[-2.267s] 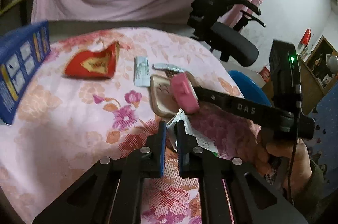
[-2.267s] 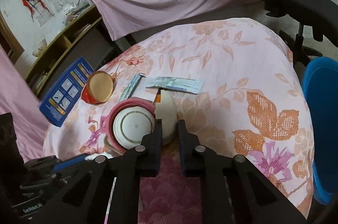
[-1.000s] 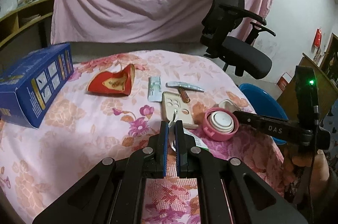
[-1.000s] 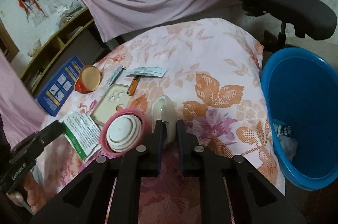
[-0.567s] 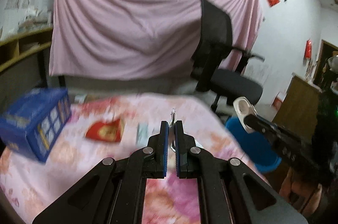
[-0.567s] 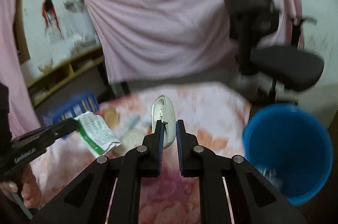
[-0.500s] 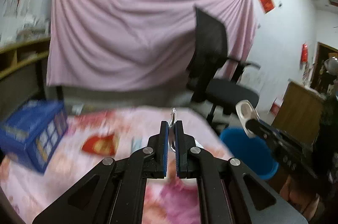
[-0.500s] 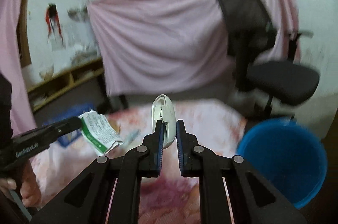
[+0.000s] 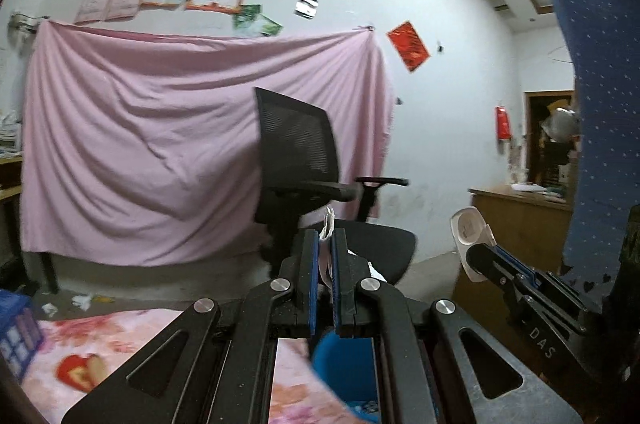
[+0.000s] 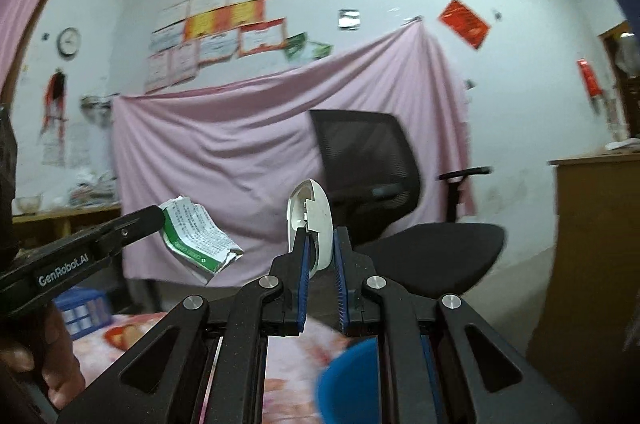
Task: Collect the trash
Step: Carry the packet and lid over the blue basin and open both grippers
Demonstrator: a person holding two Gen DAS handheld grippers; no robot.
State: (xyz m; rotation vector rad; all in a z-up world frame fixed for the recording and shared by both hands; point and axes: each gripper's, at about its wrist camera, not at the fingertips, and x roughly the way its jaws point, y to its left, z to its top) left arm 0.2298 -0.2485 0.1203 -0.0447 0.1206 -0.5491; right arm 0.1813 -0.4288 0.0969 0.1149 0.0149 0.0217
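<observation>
My left gripper (image 9: 325, 236) is shut on a crumpled white-and-green paper wrapper (image 9: 329, 224); the wrapper shows flat in the right wrist view (image 10: 198, 238), held at the left gripper's tip. My right gripper (image 10: 320, 244) is shut on a white plastic lid (image 10: 310, 224); the lid also shows in the left wrist view (image 9: 468, 228). Both grippers are raised high and point at the back wall. The blue bin (image 9: 344, 368) lies below the left gripper, and its rim shows in the right wrist view (image 10: 348, 380).
A black office chair (image 9: 316, 192) stands in front of a pink sheet (image 9: 140, 152). The floral-cloth table (image 9: 140, 332) lies low, with a red wrapper (image 9: 80, 372) and a blue box (image 9: 16, 332). A wooden cabinet (image 10: 596, 244) is at the right.
Both grippers have lifted off the table and tilted upward, carrying the paper wrapper and the white lid. The table has dropped to the bottom of both views; the blue bin now sits under the grippers.
</observation>
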